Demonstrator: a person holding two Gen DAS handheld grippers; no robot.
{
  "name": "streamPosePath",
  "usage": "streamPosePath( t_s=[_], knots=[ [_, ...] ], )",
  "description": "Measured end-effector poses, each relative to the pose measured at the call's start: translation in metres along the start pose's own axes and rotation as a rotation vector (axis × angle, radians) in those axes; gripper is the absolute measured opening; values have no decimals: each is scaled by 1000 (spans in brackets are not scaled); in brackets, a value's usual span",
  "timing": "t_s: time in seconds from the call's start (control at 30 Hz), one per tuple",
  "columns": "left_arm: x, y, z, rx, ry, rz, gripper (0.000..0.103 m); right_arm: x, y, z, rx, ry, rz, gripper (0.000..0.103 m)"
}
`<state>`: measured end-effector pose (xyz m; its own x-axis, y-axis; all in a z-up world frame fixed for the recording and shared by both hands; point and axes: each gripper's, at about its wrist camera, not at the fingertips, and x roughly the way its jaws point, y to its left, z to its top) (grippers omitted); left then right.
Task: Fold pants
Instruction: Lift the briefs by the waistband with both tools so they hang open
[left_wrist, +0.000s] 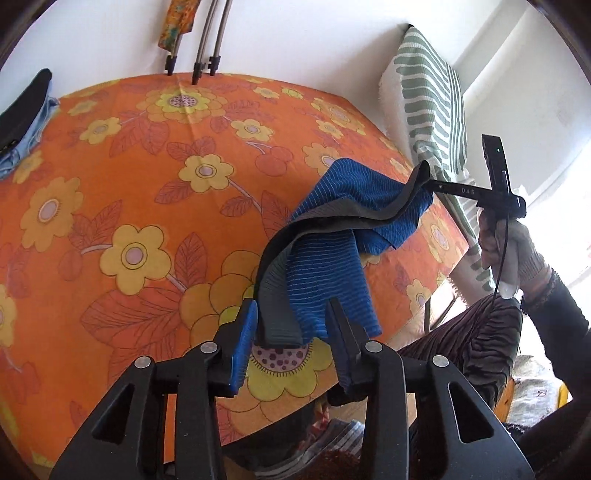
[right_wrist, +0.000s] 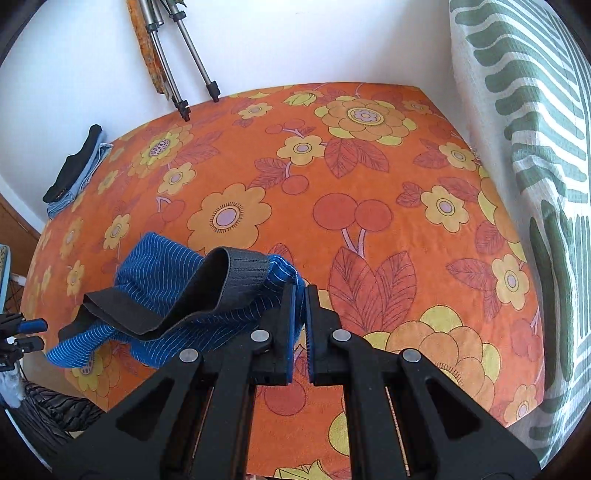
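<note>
**Blue pants hang between two grippers above the flowered cloth**

Left wrist view: the left gripper (left_wrist: 291, 325) fills the bottom of the frame, its jaws spread. The pants (left_wrist: 332, 236), blue with thin pale stripes and a dark grey waistband (left_wrist: 275, 266), hang down between the two fingers; the cloth lies against the right-hand finger, and whether the left pad touches it I cannot tell. The pants run up to the right, where the right gripper (left_wrist: 430, 182) has them at its tip. A gloved hand (left_wrist: 509, 251) holds that gripper at the right edge. Below lies an orange flowered cloth (left_wrist: 129, 184) on a table. Folded clothes (left_wrist: 26, 118) sit at the upper left, tripod legs (left_wrist: 207, 37) at top centre, and a green-striped cover (left_wrist: 432, 96) at the upper right.

Right wrist view: the right gripper (right_wrist: 302, 295) rises from the bottom centre, jaws pressed together on a blue edge of the pants (right_wrist: 162, 288). The pants trail to the lower left, the waistband (right_wrist: 236, 266) looped on top. The left gripper's tips (right_wrist: 31, 334) show at the left edge. The flowered cloth (right_wrist: 369, 166) fills the middle, with folded clothes (right_wrist: 74, 170) at the left, tripod legs (right_wrist: 184, 55) at the top and the striped cover (right_wrist: 524, 129) on the right.
</note>
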<state>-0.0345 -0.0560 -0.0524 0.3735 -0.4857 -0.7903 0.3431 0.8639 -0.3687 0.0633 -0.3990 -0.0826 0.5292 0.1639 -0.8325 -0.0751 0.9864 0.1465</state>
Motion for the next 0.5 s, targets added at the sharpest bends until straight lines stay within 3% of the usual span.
streamPosePath(
  t_s=[0.17,0.23,0.33,0.43,0.5],
  knots=[
    [25,15,0,-111,54,-24,37,11,-1,-2,-10,3,15,4],
    [35,8,-1,-98,77,-37,37,14,-2,-2,-11,3,27,5],
    [45,-1,-4,-81,103,-31,53,16,-1,-4,-35,1,60,5],
    [54,-2,-5,-101,132,-29,53,17,0,-5,-63,1,80,5],
    [56,-3,-7,-107,138,-30,53,18,1,-5,-87,7,99,12]
  ],
)
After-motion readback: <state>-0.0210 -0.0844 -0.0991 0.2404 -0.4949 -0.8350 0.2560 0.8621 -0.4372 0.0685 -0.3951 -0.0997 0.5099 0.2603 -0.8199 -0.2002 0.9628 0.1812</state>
